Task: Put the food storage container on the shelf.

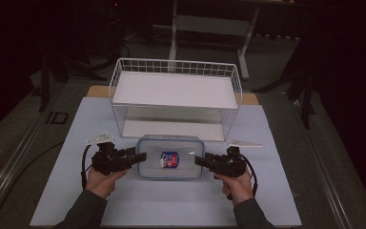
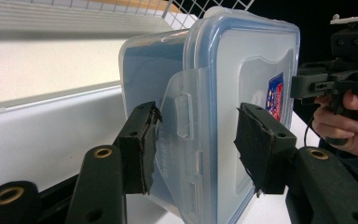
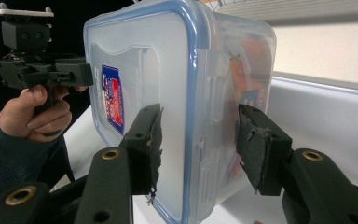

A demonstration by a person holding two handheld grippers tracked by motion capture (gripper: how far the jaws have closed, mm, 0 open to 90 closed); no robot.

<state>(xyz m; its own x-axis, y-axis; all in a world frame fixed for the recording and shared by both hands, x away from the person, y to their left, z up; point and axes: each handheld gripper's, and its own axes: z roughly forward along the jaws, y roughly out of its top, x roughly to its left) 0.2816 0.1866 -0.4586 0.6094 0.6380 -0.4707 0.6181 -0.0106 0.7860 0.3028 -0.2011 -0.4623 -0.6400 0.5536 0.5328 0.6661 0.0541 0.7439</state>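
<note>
A clear plastic box point(image 1: 171, 168) with a blue-rimmed lid and a red-and-blue sticker point(image 1: 169, 160) lies on the white mat in front of the wire rack. My left gripper point(image 1: 140, 156) is at its left end. In the left gripper view that gripper point(image 2: 198, 140) is open, its jaws straddling the box point(image 2: 242, 60) at the side clip point(image 2: 184, 112). My right gripper point(image 1: 198, 161) is at the box's right end. It point(image 3: 198, 144) is open too, one pad point(image 3: 147, 140) over the lid and the other beside the wall of the box point(image 3: 168, 56).
A white wire rack point(image 1: 175, 95) with two shelves stands right behind the box. The white mat point(image 1: 171, 205) covers the table, with dark floor and a table frame point(image 1: 209, 24) beyond. The person's hands and sleeves come in from the front edge.
</note>
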